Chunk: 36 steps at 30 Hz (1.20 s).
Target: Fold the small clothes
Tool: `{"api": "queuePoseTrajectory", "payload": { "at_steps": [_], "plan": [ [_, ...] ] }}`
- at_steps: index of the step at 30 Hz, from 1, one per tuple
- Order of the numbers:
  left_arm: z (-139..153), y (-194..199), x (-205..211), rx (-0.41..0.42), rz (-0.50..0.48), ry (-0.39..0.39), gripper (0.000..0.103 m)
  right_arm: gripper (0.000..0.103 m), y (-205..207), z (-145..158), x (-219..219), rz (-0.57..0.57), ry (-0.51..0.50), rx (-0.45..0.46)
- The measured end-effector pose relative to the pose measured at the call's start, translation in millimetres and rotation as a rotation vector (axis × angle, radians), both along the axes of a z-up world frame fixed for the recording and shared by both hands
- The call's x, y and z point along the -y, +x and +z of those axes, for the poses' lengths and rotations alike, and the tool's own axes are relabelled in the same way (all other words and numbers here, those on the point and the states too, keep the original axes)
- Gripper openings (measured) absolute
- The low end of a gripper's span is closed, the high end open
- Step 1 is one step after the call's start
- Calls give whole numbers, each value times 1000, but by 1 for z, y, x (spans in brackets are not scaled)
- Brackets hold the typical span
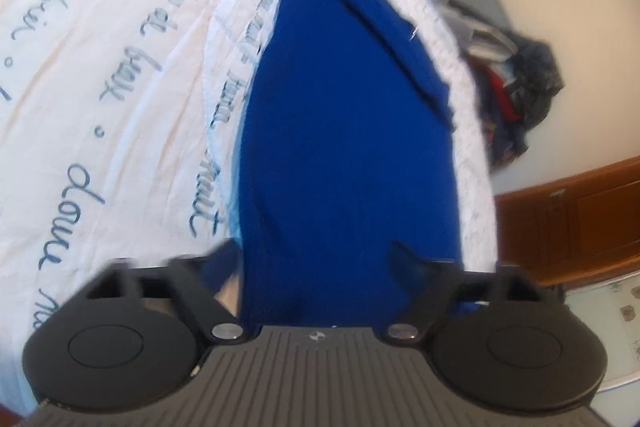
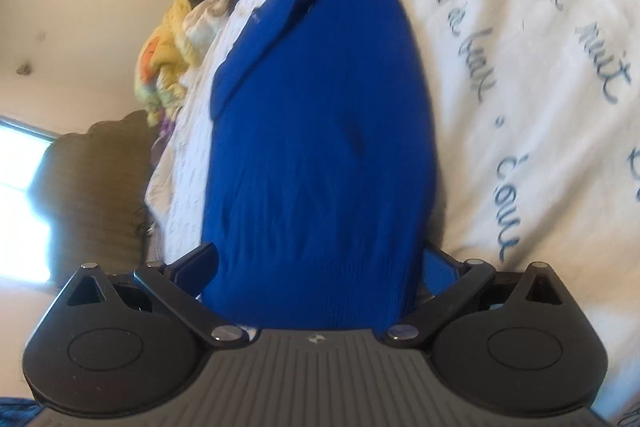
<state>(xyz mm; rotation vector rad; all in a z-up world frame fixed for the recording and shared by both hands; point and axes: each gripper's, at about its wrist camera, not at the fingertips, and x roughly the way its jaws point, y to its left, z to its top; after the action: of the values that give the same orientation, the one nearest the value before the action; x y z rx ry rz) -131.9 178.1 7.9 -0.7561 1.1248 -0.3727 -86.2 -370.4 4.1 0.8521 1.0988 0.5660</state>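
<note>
The blue garment [image 1: 344, 131] lies stretched along the near edge of the bed, on a white cover [image 1: 100, 47] printed with looping dark-blue handwriting, and one end of it runs straight into each camera. In the left wrist view the cloth fills the gap between the two black fingers of the left tongs [image 1: 320, 263]; the fingers stand partly apart with the fabric bunched between them, though blur and the cloth itself hide whether the pads actually press on it. In the right wrist view the right tongs [image 2: 320, 263] show the same picture: the garment passes between the fingers, which sit on either side of a thick fold, and I cannot tell if they pinch it. A folded band of the blue fabric [image 2: 280, 7] lies along the garment's far edge, toward the side of the bed. Beyond the bed, the left view shows a pile of dark clothes [image 1: 516, 83] against a pale wall and a wooden cabinet [image 1: 580, 219]; the right view shows a yellow bundle [image 2: 164, 59] and a brown armchair [image 2: 100, 183]
</note>
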Motion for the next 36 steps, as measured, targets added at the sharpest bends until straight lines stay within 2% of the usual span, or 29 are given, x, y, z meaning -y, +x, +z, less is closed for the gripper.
{"api": "queuePoseTrajectory", "payload": {
  "at_steps": [4,5,6,8,9,10,11,12,13,14,16,18,22,24,27,30,33,36],
  "plan": [
    [2,2,13,-8,-67,46,54,103,-5,-8,9,-10,101,-47],
    [3,2,17,-6,-86,56,58,103,-8,-8,10,-10,114,-54],
    [4,2,21,6,-106,63,68,103,-10,-8,10,-4,118,-58],
    [3,5,28,21,-124,51,81,103,-10,-9,10,9,125,-60],
    [3,6,32,23,-126,55,80,103,-10,-9,8,15,124,-61],
    [4,7,34,25,-122,79,77,96,-9,-8,6,19,111,-61],
    [4,8,37,15,-132,104,52,83,-9,-7,5,18,83,-65],
    [4,12,41,-5,-138,133,29,39,-5,-9,1,28,52,-87],
    [2,15,42,-25,-134,144,21,12,-4,-13,-3,42,15,-123],
    [0,17,39,-49,-121,150,10,7,-4,-19,-5,49,-12,-145],
    [-2,19,33,-81,-99,140,7,5,-5,-25,-1,39,16,-148],
    [2,18,34,-78,-102,149,4,5,-5,-21,-2,33,-5,-123],
    [30,31,38,22,-122,109,3,5,3,-3,-3,29,34,-43],
    [50,51,36,114,-106,84,3,5,18,13,-2,19,72,30],
    [79,96,31,243,-78,53,3,5,61,40,1,-7,135,156],
    [99,155,31,346,-50,67,3,5,119,57,7,-58,187,248],
    [111,225,34,393,-5,73,3,5,186,57,13,-135,219,264],
    [106,294,38,386,33,85,3,5,251,47,17,-206,208,236]
  ]
}}
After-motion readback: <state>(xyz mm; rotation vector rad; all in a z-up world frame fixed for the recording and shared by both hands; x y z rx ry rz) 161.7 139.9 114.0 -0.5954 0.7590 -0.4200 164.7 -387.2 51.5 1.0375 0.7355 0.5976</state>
